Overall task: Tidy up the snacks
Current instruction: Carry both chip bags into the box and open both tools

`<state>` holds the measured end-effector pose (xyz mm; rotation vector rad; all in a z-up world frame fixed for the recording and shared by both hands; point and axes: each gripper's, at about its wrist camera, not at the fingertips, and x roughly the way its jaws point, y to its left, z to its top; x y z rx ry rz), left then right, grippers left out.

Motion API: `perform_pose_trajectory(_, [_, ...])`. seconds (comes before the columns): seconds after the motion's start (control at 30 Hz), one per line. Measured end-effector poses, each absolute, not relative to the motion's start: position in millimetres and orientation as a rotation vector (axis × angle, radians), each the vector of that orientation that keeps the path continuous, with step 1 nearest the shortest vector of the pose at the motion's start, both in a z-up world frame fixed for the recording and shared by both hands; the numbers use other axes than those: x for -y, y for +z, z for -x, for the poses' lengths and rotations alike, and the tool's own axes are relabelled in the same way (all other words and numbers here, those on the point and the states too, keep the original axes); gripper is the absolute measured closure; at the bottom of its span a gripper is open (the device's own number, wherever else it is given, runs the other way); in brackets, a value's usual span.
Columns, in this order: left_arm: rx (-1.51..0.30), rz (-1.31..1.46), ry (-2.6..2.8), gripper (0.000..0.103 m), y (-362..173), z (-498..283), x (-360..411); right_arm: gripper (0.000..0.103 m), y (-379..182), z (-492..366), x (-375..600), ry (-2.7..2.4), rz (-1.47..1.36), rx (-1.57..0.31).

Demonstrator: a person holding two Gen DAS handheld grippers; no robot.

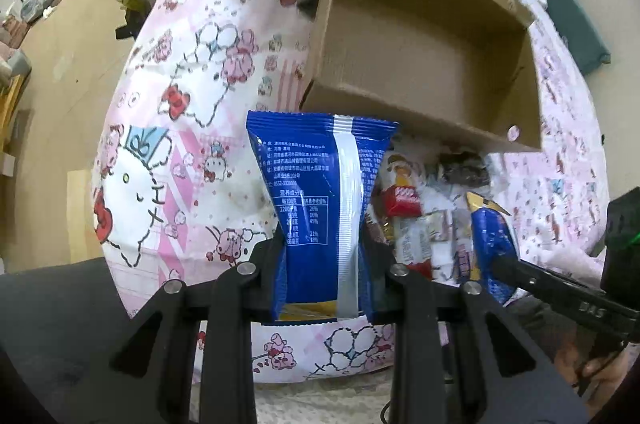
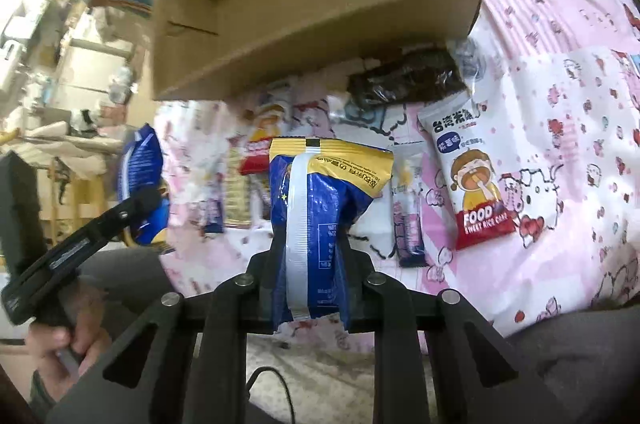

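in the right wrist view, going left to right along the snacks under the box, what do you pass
other tongs gripping a blue packet → blue and yellow packet clamped in this camera's tongs → small dark purple bar → white rice cake packet

Your left gripper (image 1: 324,260) is matte black: angled linkage bars joined by round silver pivot pins, with triangular cut-outs in the outer arms. Your right gripper (image 2: 310,260) is the same build. Its side bar carries small pale lettering, unreadable. A thin black cable (image 2: 276,390) loops beneath it.
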<state>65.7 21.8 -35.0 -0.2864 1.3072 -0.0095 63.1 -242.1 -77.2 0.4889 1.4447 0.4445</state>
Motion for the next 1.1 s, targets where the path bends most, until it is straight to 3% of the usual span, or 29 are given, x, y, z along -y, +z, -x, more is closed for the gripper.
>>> perform_pose_trajectory(0.27, [-1.188, 0.265, -0.024, 0.079, 13.5, -101.9, -20.2, 0.081, -11.6, -87.8, 254.2, 0.535, -0.551, -1.212])
perform_pose_trajectory(0.47, [-1.117, 0.232, -0.042, 0.079, 33.6, -143.9, -8.9, 0.081, 3.8, -128.4, 266.7, 0.505, -0.545, -1.102])
perform_pose_trajectory(1.1, [-0.998, 0.039, -0.200, 0.078, -14.3, -213.4, 50.8, 0.081, -46.2, -195.0, 252.9, 0.384, -0.457, -1.043])
